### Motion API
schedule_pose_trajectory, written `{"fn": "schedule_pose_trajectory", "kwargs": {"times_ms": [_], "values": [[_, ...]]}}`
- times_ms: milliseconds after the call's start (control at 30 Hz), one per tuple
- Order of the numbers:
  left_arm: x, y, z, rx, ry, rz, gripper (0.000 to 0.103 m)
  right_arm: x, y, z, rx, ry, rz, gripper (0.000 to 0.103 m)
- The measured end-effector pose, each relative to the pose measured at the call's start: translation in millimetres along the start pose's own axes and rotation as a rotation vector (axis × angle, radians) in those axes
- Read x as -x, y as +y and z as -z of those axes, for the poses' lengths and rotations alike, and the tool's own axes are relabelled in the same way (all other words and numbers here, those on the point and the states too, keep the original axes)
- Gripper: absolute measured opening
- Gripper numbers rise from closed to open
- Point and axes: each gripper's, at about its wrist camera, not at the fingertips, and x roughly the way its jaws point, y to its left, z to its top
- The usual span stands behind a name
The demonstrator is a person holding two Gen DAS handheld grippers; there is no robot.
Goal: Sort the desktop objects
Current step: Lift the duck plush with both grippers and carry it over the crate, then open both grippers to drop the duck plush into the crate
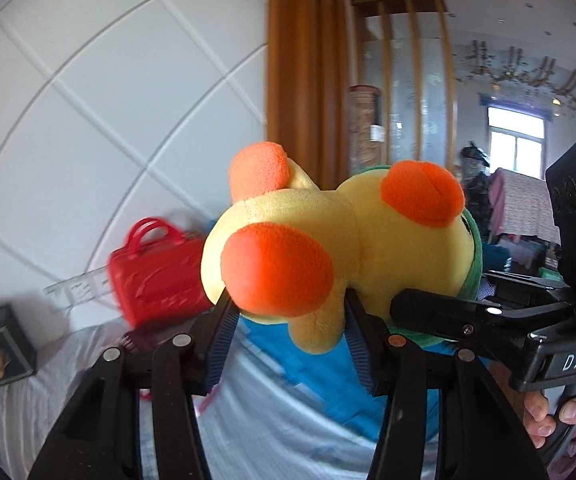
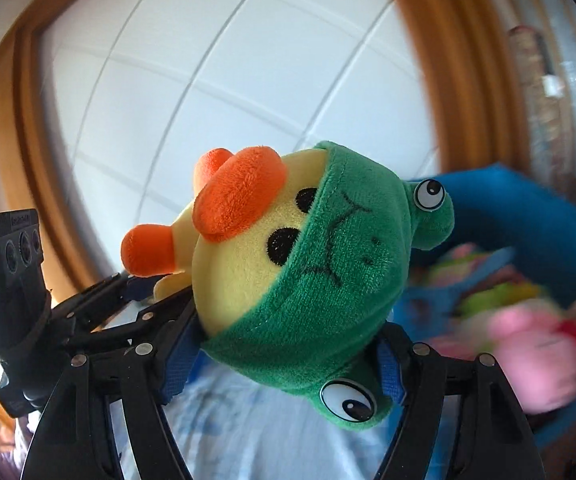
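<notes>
I am holding the plush duck (image 1: pixel 328 248) up in the air with both tools at once, because it is too bulky and soft for one pair of pads to carry steadily; my left gripper (image 1: pixel 288 320) is pinching the yellow body low down beside an orange foot (image 1: pixel 275 268), its jaws partly closed on the stuffing; my right gripper (image 2: pixel 288 344) is clamping the head end, where the green frog hood (image 2: pixel 328 280) is wrapping around the face, its jaws standing wider since the head is the fatter part; the toy is lying sideways between them, feet toward one camera and face toward the other; off to the right the blue bin (image 2: pixel 528 216) is showing blurred soft toys inside, so I am judging that it is where the duck belongs; the red handbag (image 1: pixel 159 272) is sitting apart on the pale cloth (image 1: pixel 279 432) by the wall
</notes>
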Motion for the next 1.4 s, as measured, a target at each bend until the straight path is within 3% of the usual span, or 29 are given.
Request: {"fn": "schedule_pose_trajectory", "kwargs": {"times_ms": [233,367,633,733,867,1200,1400], "values": [[-91.6,-131.3,-31.7,-0.024,0.087,0.046,0.051,55.6,-133.2,-12.1,-0.04,-0.001,0.132,0.074],[-145.1,-191.3,-37.2,-0.03,0.174,0.029,0.051,63.4,-197.9,-9.0,-0.093,0.036,0.136,0.074],[-192.9,-243.4,-28.5,-0.041,0.282,-0.051,0.057,48.4,-285.1,6.8,-0.17,0.108,0.106,0.082],[-188.0,-249.6,-25.9,-0.048,0.272,-0.104,0.062,42.7,-296.4,9.9,-0.156,0.127,0.162,0.088],[-181.9,-241.5,-25.9,-0.039,0.242,-0.162,0.073,47.4,-298.5,8.6,-0.154,0.118,0.151,0.103],[-129.4,-208.8,-20.8,-0.014,0.157,-0.287,0.08,48.7,-276.7,14.3,-0.1,0.118,0.163,0.103],[-89.9,-178.6,-5.4,0.073,0.114,-0.335,0.083,67.8,-248.2,14.7,-0.062,0.06,0.192,0.103]]}}
